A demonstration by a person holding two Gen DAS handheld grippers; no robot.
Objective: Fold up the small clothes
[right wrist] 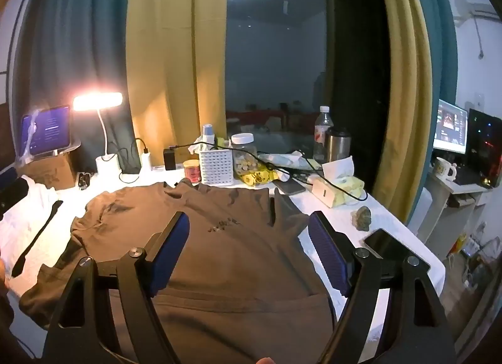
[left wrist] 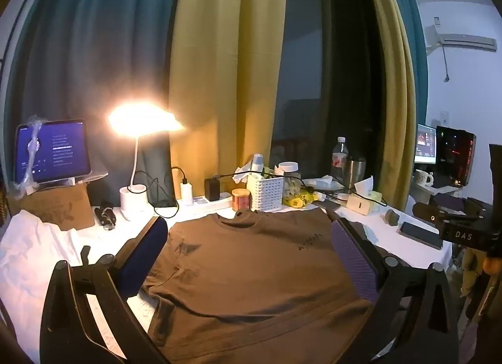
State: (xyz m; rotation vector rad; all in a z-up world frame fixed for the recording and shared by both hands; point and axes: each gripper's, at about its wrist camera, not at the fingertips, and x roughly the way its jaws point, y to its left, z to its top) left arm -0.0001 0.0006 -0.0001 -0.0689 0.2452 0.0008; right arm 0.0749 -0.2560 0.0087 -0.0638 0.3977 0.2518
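Left wrist view first: one brown T-shirt (left wrist: 251,270) lies spread flat in the middle of the white-covered table (left wrist: 392,232), collar toward the far edge, with a dark print on each side of the chest, too small to read. The left gripper (left wrist: 251,254) hangs over it with jaws spread wide, nothing between the two blue pads, one on each side of the shirt's chest. One white garment (left wrist: 34,257) is bunched at the table's left edge. Along the far edge: one lit desk lamp (left wrist: 138,157), one tablet (left wrist: 51,154) with its screen on, perched on a cardboard box, one white slotted basket (left wrist: 266,191), one clear bottle (left wrist: 339,157), one steel tumbler (left wrist: 355,169). One phone (left wrist: 420,234) lies at the right edge. Off to the right, a black rig part carries the letters "DAS" and a "Q".

Right wrist view now: same T-shirt (right wrist: 219,254), still the only brown one, lying flat from the near edge back to the basket (right wrist: 217,166). The right gripper (right wrist: 249,248) is wide open too, empty, above the shirt's right half. Here I count two phones, one (right wrist: 389,248) near the right edge and one (right wrist: 290,187) farther back, one stone (right wrist: 361,218) between them, one lidded jar (right wrist: 243,150), one tissue pack (right wrist: 345,188). Two lit screens (right wrist: 450,130) stand on a side desk beyond the table.
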